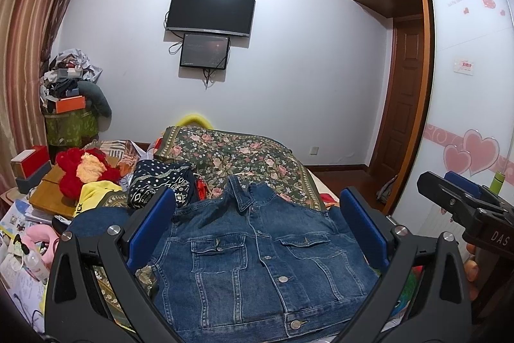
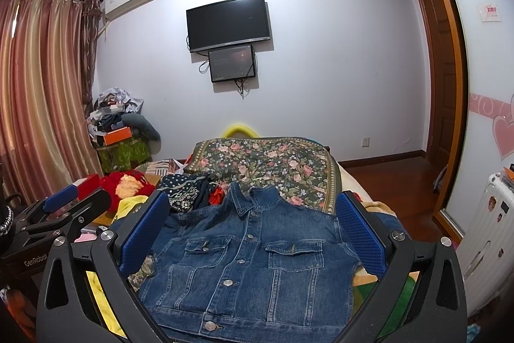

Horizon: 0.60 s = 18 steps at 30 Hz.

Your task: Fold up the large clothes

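Observation:
A blue denim jacket (image 1: 257,259) lies front up and buttoned on the bed, collar away from me, sleeves tucked out of sight. It also shows in the right wrist view (image 2: 253,259). My left gripper (image 1: 257,208) is open and empty, held above the jacket's near half. My right gripper (image 2: 253,208) is open and empty, also above the jacket. The right gripper shows at the right edge of the left wrist view (image 1: 462,198). The left gripper shows at the left edge of the right wrist view (image 2: 74,204).
A floral quilt (image 1: 231,156) is bunched behind the jacket. Dotted dark clothes (image 1: 160,182) and a red and yellow plush (image 1: 86,172) lie to the left. Books and boxes (image 1: 29,166) crowd the left side. A white suitcase (image 2: 485,230) stands at the right.

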Motion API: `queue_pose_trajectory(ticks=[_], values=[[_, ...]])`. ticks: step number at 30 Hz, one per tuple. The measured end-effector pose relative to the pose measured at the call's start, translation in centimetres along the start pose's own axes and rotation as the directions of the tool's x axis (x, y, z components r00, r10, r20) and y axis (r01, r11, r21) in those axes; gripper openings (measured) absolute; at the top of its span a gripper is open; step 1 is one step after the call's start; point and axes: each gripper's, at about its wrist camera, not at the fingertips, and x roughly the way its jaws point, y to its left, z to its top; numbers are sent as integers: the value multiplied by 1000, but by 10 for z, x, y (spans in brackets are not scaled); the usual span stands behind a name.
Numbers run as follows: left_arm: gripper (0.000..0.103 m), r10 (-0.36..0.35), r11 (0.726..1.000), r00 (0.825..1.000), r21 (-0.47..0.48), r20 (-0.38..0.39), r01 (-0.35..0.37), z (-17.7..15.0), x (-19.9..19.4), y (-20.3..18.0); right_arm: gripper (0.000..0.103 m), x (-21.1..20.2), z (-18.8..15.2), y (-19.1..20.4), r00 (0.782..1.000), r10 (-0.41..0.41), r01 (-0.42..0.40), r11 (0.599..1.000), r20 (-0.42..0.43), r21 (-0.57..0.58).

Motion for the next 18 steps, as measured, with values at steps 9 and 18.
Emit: queue_pose_trajectory(ticks=[9,18], values=[[103,3,1000,1000,-11,-22,-4,-1,10,8,103,9,0,-2,1000,-2,2,1000,-29,2],[103,37,999,996,-34,-78,-40,-4,43,27,103,37,-2,-6,995,-9,10,1000,-98,9]])
